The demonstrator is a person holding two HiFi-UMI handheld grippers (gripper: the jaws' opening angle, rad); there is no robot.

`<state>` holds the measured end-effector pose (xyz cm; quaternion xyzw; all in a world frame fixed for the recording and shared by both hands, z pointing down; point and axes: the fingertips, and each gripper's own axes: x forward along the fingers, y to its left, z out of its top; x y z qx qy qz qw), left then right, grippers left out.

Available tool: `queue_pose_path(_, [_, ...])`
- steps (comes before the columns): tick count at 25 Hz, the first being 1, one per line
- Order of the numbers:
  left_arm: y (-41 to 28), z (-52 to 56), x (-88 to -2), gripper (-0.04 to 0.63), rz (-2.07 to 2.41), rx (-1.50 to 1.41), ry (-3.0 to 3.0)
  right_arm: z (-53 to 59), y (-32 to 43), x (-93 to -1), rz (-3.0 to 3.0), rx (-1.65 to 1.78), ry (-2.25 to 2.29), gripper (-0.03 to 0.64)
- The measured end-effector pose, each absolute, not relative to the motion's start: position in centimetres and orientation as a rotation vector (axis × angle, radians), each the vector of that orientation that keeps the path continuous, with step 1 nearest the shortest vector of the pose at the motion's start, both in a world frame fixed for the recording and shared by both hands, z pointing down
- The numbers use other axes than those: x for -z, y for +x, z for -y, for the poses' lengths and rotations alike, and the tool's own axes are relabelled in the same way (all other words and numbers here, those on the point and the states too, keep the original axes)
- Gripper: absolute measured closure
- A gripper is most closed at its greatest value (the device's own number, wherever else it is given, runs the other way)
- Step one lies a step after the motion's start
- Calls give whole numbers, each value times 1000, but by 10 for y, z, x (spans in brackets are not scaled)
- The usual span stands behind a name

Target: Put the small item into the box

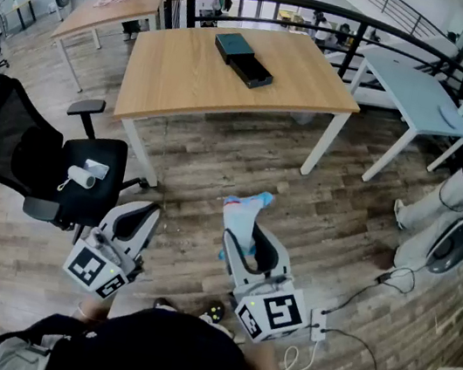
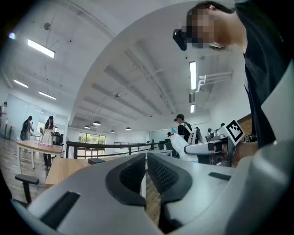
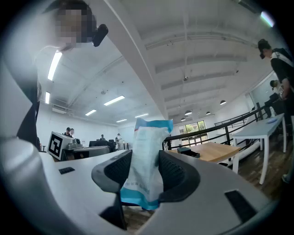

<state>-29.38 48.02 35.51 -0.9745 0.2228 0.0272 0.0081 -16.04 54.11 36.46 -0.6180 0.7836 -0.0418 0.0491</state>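
Pressed from both sides by the ribbed black pads of the right gripper point(image 1: 249, 243), whose jaws stand wide around it, is the small item: a soft white plastic packet with light-blue edges point(image 3: 146, 151). It stands upright in the grip, its crimped top well above the pads and its blue bottom seam hanging just below them. The left gripper point(image 2: 146, 161) carries nothing; its jaws are all but together, with only a thin slit between the pads. Both grippers hang low in front of the person over the wood-plank floor point(image 1: 218, 160), well apart from the target. That target, a shallow black open box point(image 1: 251, 72), lies on the light wooden table with white legs point(image 1: 189, 75), touching a dark teal flat piece point(image 1: 233, 44) that looks like its lid. The step in hand seems to be carrying. It would go best with the grip kept firm, since the packet is limp and could slide. The packet should come in over the open black tray rather than the teal piece, then go low before release. Faint grey print runs down the packet, too small to read; no brand can be made out anywhere.
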Motion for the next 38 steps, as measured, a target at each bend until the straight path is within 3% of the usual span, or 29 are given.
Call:
queue_pose_path(20, [-251,-505,-365,572,-720,40,-3029,-559,-112,-393,-2337,258,-1779,430])
queue_pose_path(38, [-177,-411,-362,572,-537,-47,-3059,-483,-53,-378,-2275,216,-1920,430])
